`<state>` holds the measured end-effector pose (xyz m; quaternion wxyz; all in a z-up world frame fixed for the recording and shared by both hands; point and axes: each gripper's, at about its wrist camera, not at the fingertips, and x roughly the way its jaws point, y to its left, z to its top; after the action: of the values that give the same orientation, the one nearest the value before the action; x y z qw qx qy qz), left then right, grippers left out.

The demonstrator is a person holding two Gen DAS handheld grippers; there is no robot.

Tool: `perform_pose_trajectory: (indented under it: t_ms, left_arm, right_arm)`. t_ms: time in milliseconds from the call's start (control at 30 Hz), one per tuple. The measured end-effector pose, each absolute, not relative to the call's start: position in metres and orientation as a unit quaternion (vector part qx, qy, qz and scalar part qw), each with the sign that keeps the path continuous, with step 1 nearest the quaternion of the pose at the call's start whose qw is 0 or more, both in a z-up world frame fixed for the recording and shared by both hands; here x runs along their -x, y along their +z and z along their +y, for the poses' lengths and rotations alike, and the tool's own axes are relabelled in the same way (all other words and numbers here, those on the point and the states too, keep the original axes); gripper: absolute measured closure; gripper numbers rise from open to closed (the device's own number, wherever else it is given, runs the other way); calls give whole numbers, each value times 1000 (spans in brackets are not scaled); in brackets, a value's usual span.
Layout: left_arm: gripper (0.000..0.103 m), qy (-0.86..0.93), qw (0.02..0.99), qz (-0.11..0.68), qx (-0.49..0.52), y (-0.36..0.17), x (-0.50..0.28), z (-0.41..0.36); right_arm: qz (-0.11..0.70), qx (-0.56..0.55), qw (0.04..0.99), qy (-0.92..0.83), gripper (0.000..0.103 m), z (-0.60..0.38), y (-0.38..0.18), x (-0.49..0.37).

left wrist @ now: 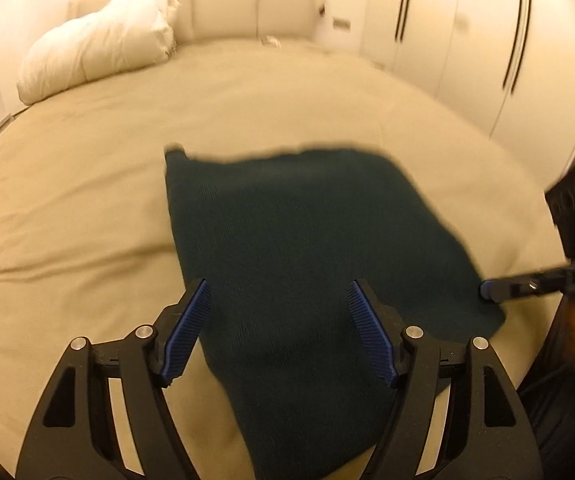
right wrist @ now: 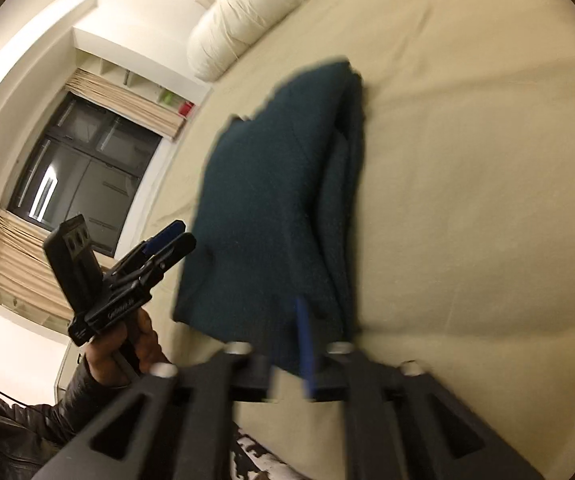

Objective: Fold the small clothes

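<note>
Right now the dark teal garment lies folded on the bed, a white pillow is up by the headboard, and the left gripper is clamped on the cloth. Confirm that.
Not quite. The left gripper is not clamped on the dark teal garment: the left wrist view shows its jaws standing wide apart above the cloth, gripping nothing. The rest holds: the garment lies folded on the bed, and the white pillow sits by the headboard.

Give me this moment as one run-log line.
garment: folded, flat on bed | left gripper: open above it, empty | right gripper: at garment's edge, grip unclear

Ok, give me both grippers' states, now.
Left gripper: open, empty, above the teal garment.
Right gripper: blurred; cannot tell whether it grips the garment.
</note>
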<state>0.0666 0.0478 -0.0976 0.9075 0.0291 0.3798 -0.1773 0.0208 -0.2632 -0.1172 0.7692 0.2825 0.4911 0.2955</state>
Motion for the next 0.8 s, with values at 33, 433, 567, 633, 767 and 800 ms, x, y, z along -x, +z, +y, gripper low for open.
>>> perform_pose_trajectory:
  t_ms: [33,433,567,633,767,800]
  left_arm:
    - [33,-178,911,372,-24,-91,-73,48]
    - [27,-163,881,444,18,-129,-168,26]
    - [27,-162,878,451,13,-123,-172,24]
    - [27,-159,882,443,33,-112,-166,28]
    - [27,-168,911,373,57,-74,-134,37]
    - [27,-165,922,348,50,-62,-123,38]
  right_arm:
    - [477,-286,777,296,52,-264,-108,-20]
    - [478,-302,797,213,43,-244,-128,-104]
    - [465,-305,805,207,42,-249,-134,-95]
    - [471,-304,805,194,40,-253,-127,-88]
    - [409,-287,846,185,39,-264,-82,-57]
    - [389,-274,861,179,37,-262,-67,-52]
